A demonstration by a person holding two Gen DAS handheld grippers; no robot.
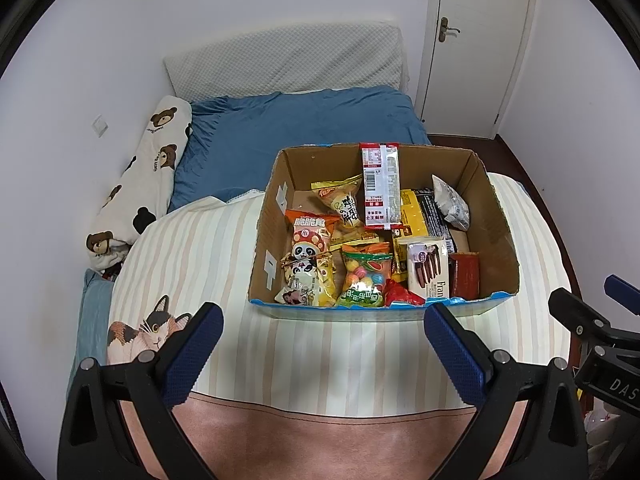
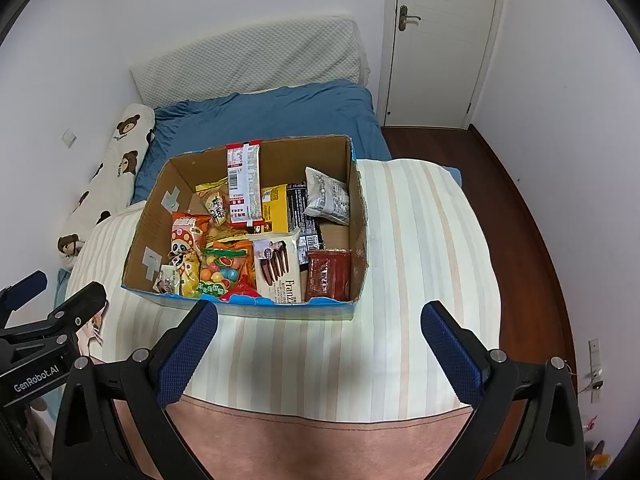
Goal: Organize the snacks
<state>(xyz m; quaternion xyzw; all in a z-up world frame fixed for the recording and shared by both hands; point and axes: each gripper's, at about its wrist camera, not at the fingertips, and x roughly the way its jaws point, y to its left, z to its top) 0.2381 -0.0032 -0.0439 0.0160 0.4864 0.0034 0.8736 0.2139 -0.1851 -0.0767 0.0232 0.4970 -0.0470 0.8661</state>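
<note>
- Nearest cam: left gripper (image 1: 322, 350) and right gripper (image 2: 320, 346), both w/ blue pads spread wide, nothing between them, hovering over the striped blanket (image 1: 320, 360) on the bed, just short of the box.
- Cardboard box (image 1: 496, 232) sits on the blanket, open top, blue torn rim toward cam.
- All snacks in view are inside the box; none seen loose on the bed.
- Left part: orange panda chip bag (image 1: 310, 240), yellow bun pack (image 1: 344, 200), candy-ball bag (image 1: 366, 276) in front.
- Centre: long red-white pack (image 1: 380, 184) leans upright on the back wall; white Franzzi biscuit box (image 1: 426, 268) near the front.
- Right part: dark red pack (image 1: 464, 274) at the front, grey-white pouch (image 1: 452, 200) at the back, bare box floor between.
- Step: can't settle it. Fits either snacks dumped in and awaiting sorting, or packing done w/ grippers backed off.
- Packs overlap and tilt, so it reads as loosely grouped, not neat rows.
- Any further grasp would need a top-down reach over the front rim; thin crinkly bags may slip, so pinch an edge/seam.
</note>
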